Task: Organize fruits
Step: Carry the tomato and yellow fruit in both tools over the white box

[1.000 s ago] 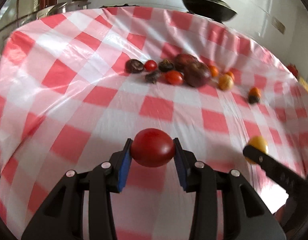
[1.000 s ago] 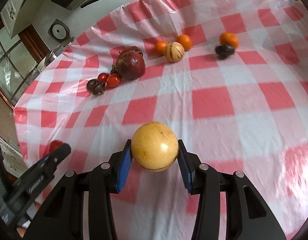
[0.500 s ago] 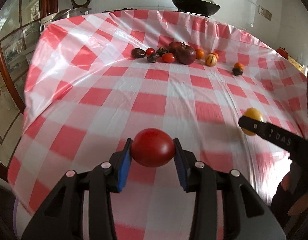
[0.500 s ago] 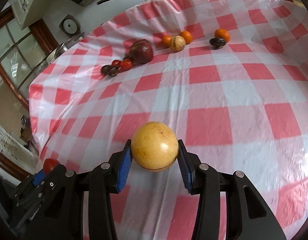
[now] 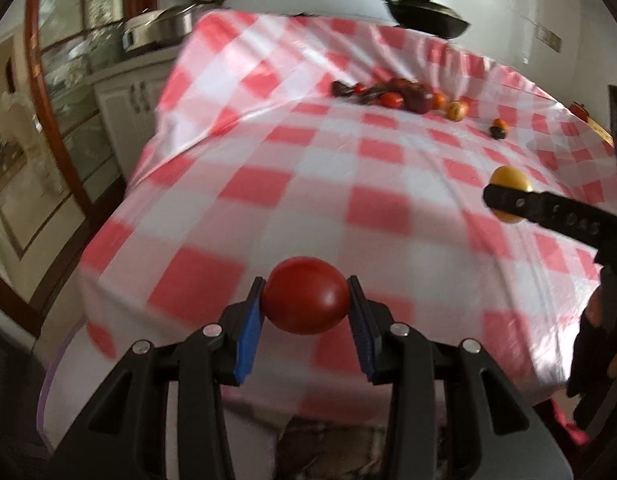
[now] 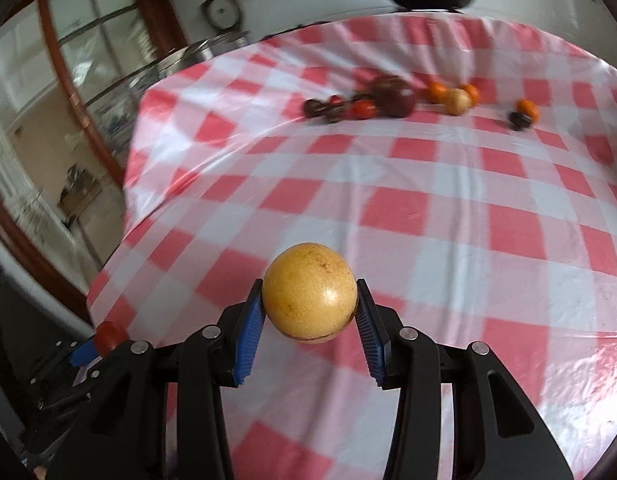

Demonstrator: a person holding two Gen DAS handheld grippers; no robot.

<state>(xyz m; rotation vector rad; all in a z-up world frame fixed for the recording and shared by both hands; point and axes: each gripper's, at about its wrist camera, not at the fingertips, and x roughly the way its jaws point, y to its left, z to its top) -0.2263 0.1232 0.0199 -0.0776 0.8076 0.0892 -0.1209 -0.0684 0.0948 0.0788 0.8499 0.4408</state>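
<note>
Holding one fruit apiece, both grippers hang above the near edge of the worktop point(image 6: 448, 184), which is draped in a red-and-white checked cloth. The left gripper point(image 5: 306, 312) is clamped on a red tomato point(image 5: 305, 301), its blue pads pressed against the fruit's two sides so that the tomato sits level and well forward between the jaws. The right gripper point(image 6: 310, 316) is closed the same way on a round yellow fruit point(image 6: 309, 293), slightly speckled; the pads meet it near its widest part, which I'd guess keeps a smooth ball from squirting out.

Neither fruit touches the cloth. From the left wrist view the yellow fruit shows off to the right, held over the worktop, while the tomato hangs at the near left corner.

The rest of the fruit lies in a loose line along the far side: a large dark red fruit point(image 6: 393, 96) with small tomatoes point(image 6: 362, 109) and dark little fruits to its left, a pale striped fruit point(image 6: 457, 101) and oranges just to its right, then an orange point(image 6: 527, 109) touching a dark fruit farther right. The frames are blurred, so finer detail is lost.

Judging by that row, like seems to be gathered with like, so each held fruit probably wants a spot of its own. A black pan point(image 5: 426, 22) sits beyond the far edge.
</note>
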